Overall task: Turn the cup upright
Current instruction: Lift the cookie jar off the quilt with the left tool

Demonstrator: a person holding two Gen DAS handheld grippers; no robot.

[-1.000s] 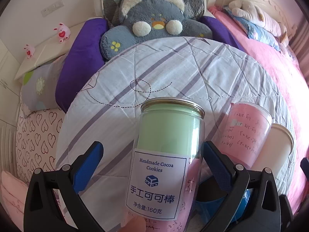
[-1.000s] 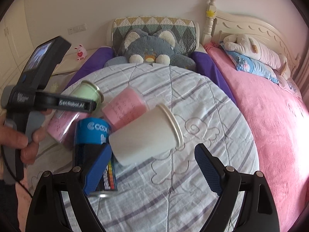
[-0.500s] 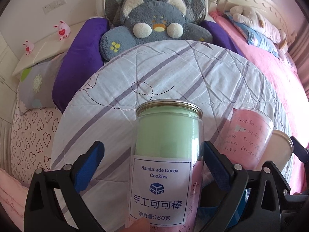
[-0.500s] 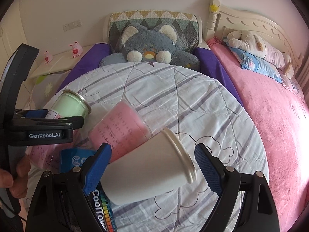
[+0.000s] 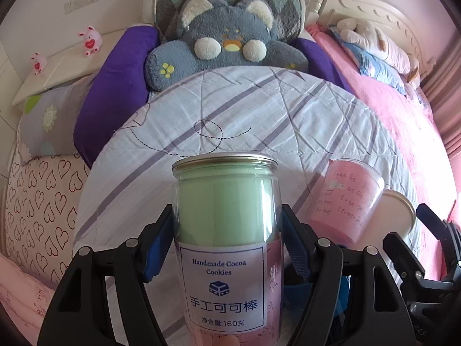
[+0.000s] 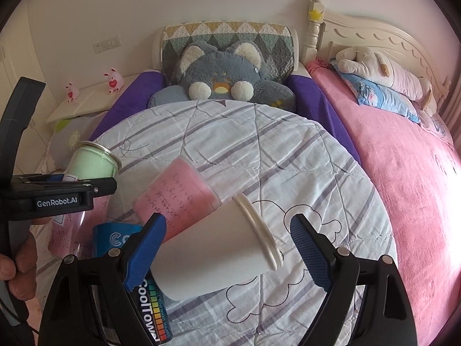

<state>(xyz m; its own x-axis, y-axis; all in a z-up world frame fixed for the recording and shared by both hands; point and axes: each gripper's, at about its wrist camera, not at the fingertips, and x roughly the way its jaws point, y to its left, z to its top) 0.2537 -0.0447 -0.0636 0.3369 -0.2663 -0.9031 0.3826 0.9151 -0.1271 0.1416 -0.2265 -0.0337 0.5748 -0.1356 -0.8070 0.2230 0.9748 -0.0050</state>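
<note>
A clear cookie jar [image 5: 224, 248] with green and pink paper inside lies on its side on the round quilted table [image 5: 259, 109]. My left gripper [image 5: 227, 248] is shut on the jar's body. The jar also shows in the right wrist view [image 6: 92, 164]. A white paper cup [image 6: 213, 256] lies on its side, rim to the right. My right gripper [image 6: 227, 253] is open, its blue fingers on either side of the cup, not touching it. A clear cup with pink paper [image 6: 175, 196] lies between the jar and the white cup.
A blue CoolTowel can [image 6: 144, 282] lies under the white cup at the near left. A grey plush cushion [image 6: 224, 80] sits at the table's far edge. A pink bed [image 6: 403, 178] is to the right, a white nightstand [image 6: 86, 103] at far left.
My left gripper has closed onto the cookie jar. My right gripper has moved forward, so the white cup now lies between its open fingers.
</note>
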